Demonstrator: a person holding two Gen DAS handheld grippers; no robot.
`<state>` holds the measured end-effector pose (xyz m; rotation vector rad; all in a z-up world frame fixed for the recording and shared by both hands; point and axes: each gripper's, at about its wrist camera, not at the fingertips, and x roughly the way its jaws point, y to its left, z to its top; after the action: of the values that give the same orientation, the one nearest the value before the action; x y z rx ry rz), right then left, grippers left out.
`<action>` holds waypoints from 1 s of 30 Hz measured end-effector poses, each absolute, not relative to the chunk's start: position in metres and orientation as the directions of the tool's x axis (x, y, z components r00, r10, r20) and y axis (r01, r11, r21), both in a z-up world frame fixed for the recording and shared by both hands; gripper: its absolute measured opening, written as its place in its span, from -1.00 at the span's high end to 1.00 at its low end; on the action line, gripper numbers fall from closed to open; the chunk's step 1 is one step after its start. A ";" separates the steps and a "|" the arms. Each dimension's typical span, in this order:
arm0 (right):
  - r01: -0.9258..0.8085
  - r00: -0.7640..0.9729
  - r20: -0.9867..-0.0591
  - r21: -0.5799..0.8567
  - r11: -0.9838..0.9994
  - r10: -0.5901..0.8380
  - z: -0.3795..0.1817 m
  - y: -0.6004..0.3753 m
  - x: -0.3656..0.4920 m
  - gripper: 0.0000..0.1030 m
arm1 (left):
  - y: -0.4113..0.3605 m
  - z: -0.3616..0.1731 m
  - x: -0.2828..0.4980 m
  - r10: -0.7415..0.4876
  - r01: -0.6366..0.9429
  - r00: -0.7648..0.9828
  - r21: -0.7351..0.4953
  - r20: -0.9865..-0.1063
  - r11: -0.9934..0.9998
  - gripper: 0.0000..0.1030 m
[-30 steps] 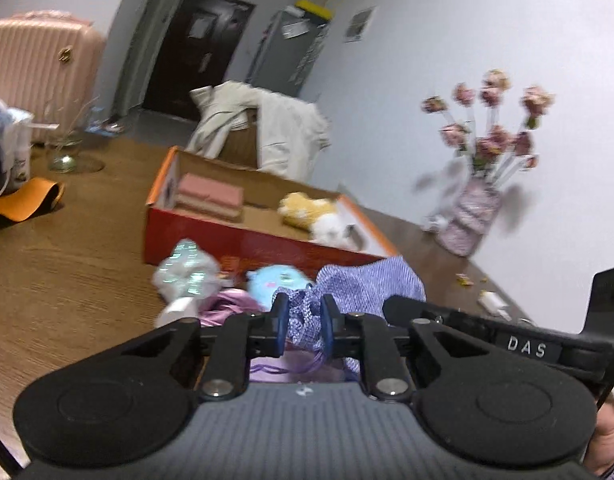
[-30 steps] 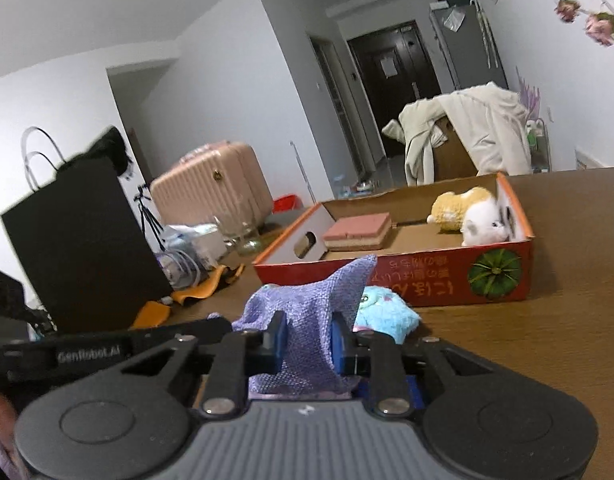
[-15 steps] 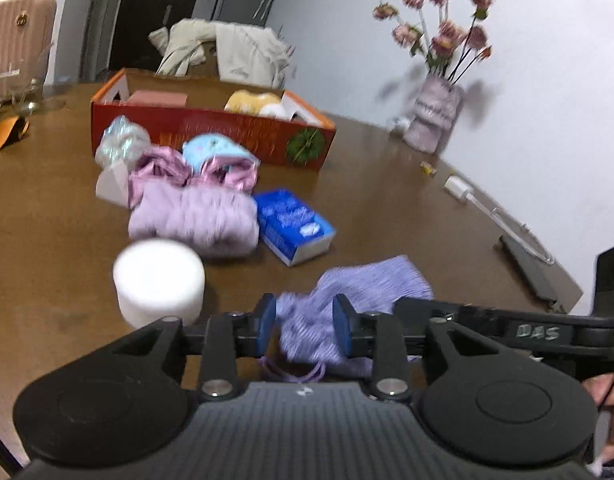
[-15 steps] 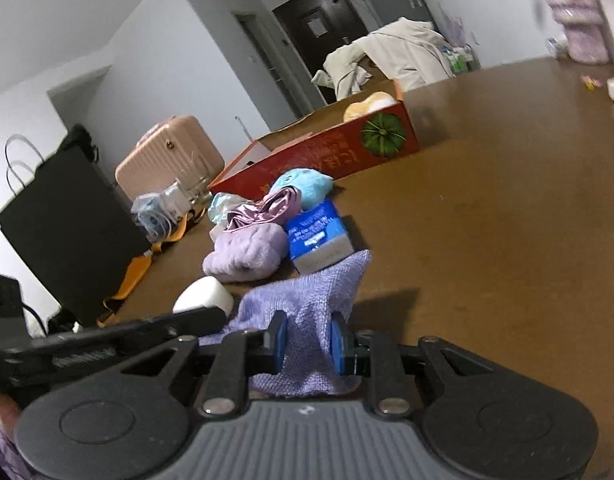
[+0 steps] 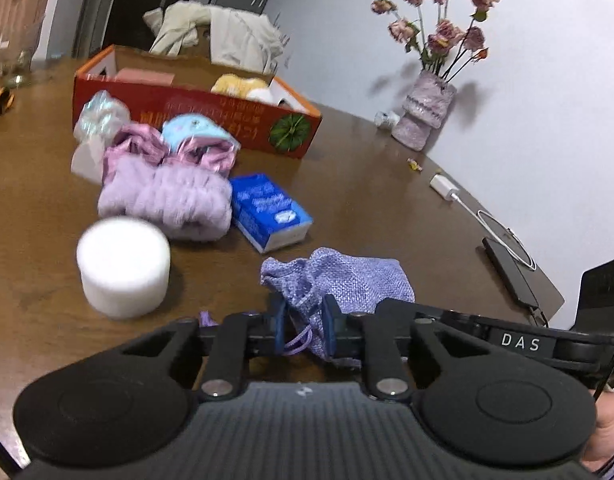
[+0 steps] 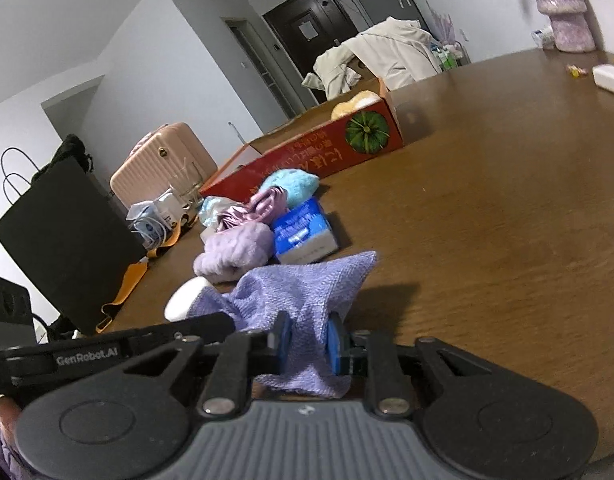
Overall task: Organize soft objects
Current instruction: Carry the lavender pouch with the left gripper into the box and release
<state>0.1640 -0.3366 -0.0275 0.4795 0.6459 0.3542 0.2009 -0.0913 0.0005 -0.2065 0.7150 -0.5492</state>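
A lilac woven drawstring pouch lies on the brown table, held at both ends. My left gripper has its jaws closing on the pouch's gathered neck, pads pressing the cloth, cord hanging below. My right gripper has its jaws closing on the other end of the pouch, cloth pinched between the blue pads. The red cardboard box stands farther back with a yellow plush inside. Before it lie a fluffy lilac headband, a pink satin scrunchie and a light blue plush.
A white foam cylinder stands left of the pouch, a blue tissue pack just behind it. A vase of dried flowers, a charger and a phone with cable sit along the right edge. A black bag stands at the left.
Both grippers came down and back from near the box, bringing the pouch to the near table. The left jaws stood wider half a second ago and have narrowed onto the pouch's neck.
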 end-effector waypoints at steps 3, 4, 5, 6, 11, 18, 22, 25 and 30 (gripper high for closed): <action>-0.203 0.765 -0.446 0.517 0.832 0.464 -0.006 -0.337 0.170 0.71 | -0.090 0.023 0.204 -0.558 0.443 0.654 -0.339 -0.511 0.830 0.66; -0.220 0.771 -0.433 0.507 0.833 0.467 0.002 -0.337 0.174 0.71 | -0.088 0.033 0.209 -0.567 0.459 0.664 -0.333 -0.487 0.824 0.66; -0.240 0.777 -0.418 0.495 0.835 0.472 0.012 -0.337 0.183 0.71 | -0.087 0.044 0.217 -0.576 0.476 0.673 -0.324 -0.464 0.818 0.66; -0.255 0.779 -0.408 0.488 0.835 0.476 0.021 -0.337 0.193 0.71 | -0.086 0.054 0.225 -0.580 0.490 0.683 -0.311 -0.444 0.815 0.67; -0.329 0.797 -0.359 0.419 0.847 0.487 0.072 -0.334 0.276 0.72 | -0.080 0.097 0.316 -0.569 0.498 0.714 -0.274 -0.409 0.823 0.67; -0.309 0.719 -0.507 0.380 0.872 0.476 0.081 -0.306 0.470 0.73 | -0.083 0.087 0.502 -0.443 0.341 0.686 -0.282 -0.578 0.897 0.69; -0.262 0.672 -0.609 0.337 0.905 0.421 0.056 -0.287 0.563 0.73 | -0.087 0.058 0.584 -0.374 0.261 0.653 -0.268 -0.659 0.927 0.69; -0.245 0.639 -0.674 0.280 0.928 0.371 0.038 -0.271 0.604 0.73 | -0.092 0.032 0.623 -0.320 0.228 0.618 -0.226 -0.718 0.947 0.68; -0.218 0.558 -0.753 0.272 0.937 0.349 0.007 -0.261 0.636 0.71 | -0.091 0.016 0.640 -0.309 0.230 0.564 -0.213 -0.766 0.949 0.60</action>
<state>0.6356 -0.2614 0.0066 0.1544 0.9200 0.3357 0.6397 -0.0914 0.0160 -0.0927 0.9183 -0.3179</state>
